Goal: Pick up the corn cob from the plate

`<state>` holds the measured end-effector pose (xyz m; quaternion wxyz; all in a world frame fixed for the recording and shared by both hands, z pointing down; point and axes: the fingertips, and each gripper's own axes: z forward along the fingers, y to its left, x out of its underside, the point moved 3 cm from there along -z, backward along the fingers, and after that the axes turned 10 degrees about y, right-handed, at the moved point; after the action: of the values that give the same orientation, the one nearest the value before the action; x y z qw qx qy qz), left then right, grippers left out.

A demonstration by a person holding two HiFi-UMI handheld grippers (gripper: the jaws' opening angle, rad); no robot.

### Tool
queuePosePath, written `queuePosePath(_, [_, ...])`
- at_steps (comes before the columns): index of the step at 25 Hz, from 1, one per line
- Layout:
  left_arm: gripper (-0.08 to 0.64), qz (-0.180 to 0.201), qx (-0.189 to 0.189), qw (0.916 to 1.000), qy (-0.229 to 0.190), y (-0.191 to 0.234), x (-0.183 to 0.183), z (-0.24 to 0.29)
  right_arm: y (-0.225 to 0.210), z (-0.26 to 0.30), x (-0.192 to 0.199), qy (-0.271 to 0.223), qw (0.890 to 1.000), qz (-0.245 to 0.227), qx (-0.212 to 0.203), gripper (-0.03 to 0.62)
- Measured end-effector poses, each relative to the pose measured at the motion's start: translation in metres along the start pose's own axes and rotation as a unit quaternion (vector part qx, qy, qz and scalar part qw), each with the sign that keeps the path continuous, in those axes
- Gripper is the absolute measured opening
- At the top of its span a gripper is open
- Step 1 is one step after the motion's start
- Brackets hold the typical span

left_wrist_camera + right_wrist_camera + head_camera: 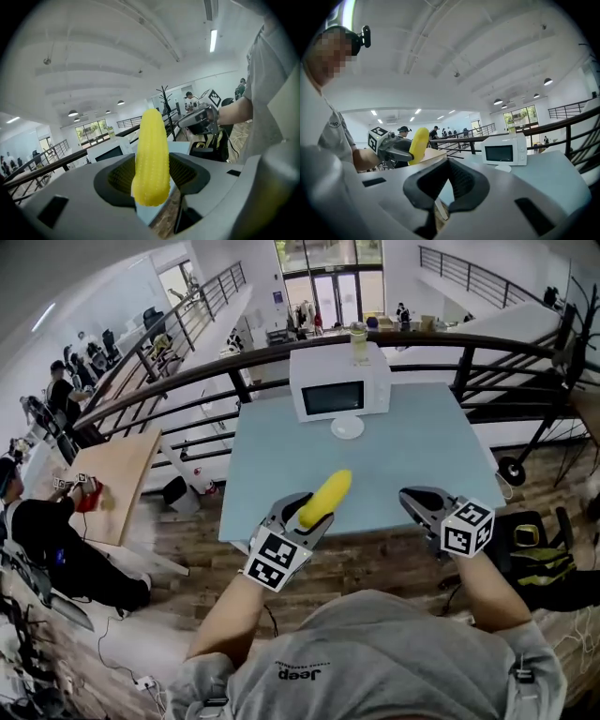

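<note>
A yellow corn cob (325, 498) points up and away between the pads of my left gripper (314, 512), which is shut on it over the near edge of the pale blue table (412, 456). In the left gripper view the corn cob (151, 154) stands upright, with both black pads (185, 171) pressing its lower half. The white plate (348, 427) lies bare in front of the microwave (339, 385). My right gripper (409, 495) hovers level to the right, shut with nothing in it. The right gripper view shows the corn cob (418, 145) at left.
A cup (358, 341) stands on top of the microwave. A dark railing (187, 381) runs behind the table. A wooden desk (117, 474) with a seated person is at left. A black and yellow bag (534, 554) lies on the floor at right.
</note>
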<state>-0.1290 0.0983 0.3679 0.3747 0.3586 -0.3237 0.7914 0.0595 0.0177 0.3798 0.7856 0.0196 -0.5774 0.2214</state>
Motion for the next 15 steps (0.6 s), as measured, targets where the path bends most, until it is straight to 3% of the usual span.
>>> queuePosePath(6, [0.238,-0.021,0.027,0.9992,-0.021,0.007,0.051,-0.02,0.034,0.035,0.026,0.02,1.0,0.019,0.008,0.015])
queuePosePath(15, [0.238,-0.074,0.016,0.997,-0.013,-0.008,0.073,-0.016,0.036,0.046,0.038,0.044,0.999,0.016,-0.029,0.015])
